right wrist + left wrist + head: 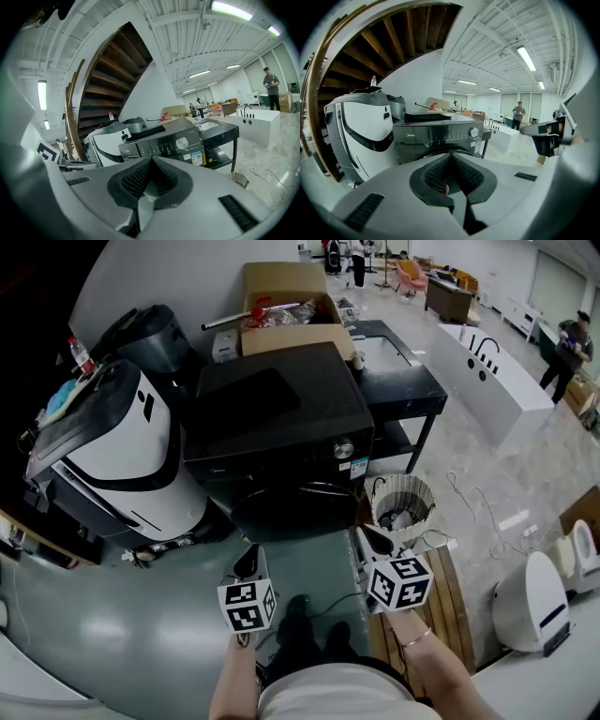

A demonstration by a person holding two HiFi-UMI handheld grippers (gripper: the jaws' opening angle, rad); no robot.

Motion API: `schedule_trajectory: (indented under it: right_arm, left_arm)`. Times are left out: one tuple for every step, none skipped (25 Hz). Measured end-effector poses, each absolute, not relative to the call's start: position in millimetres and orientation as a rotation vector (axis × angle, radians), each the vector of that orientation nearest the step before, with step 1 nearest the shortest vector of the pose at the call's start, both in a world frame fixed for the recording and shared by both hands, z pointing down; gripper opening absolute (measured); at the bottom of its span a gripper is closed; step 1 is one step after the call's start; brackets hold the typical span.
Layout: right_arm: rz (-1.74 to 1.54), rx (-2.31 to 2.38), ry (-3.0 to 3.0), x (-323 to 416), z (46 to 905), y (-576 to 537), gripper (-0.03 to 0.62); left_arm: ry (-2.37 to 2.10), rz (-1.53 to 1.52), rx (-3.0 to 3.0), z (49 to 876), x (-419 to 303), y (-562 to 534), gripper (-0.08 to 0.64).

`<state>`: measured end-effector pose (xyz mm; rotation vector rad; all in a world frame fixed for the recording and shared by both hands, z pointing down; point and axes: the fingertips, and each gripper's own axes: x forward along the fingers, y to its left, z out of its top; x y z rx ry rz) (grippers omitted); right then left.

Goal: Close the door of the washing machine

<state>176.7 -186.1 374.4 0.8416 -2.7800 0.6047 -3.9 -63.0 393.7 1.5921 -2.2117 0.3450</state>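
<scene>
left gripper [248, 563] and right gripper [377, 540] hover side by side in front of the black washing machine [281, 409], neither touching it. each has its jaws pressed together with nothing between them. the machine's round door [292, 509] faces them and seems to lie flush against the front (dark on dark, so hard to be sure). a wicker basket [401, 501] stands on the floor near the right gripper.

1. I'm counting one washing machine [281, 442].
2. Two are showing up front: the left hand-held gripper [247, 563] and the right hand-held gripper [377, 542].
3. One cardboard box [295, 337] is showing.
4. One woven basket [403, 502], one white tub [492, 376] and one bottle [81, 354] are rounding it out.
</scene>
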Motion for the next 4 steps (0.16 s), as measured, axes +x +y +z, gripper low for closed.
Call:
schedule_trajectory:
  right_arm:
    - [0.607,0.839,-2.780,175.8,374.7,-185.6,0.005]
    - [0.609,0.836,-2.780,175.0,374.7,-185.2,0.005]
    - [0.610,0.833,-2.780,174.3,374.6,-184.8,0.005]
    - [0.610,0.831,-2.780,173.6,374.4,-184.5,0.005]
  left_arm:
    - [-2.209,0.343,1.593,394.2,-4.4,-62.9,0.029]
    - [-2.207,0.341,1.594,394.4,-4.7,-62.8,0.029]
    - [-2.204,0.339,1.594,394.6,-4.9,-62.7,0.029]
    - [-2.202,0.336,1.594,394.6,-5.2,-62.7,0.029]
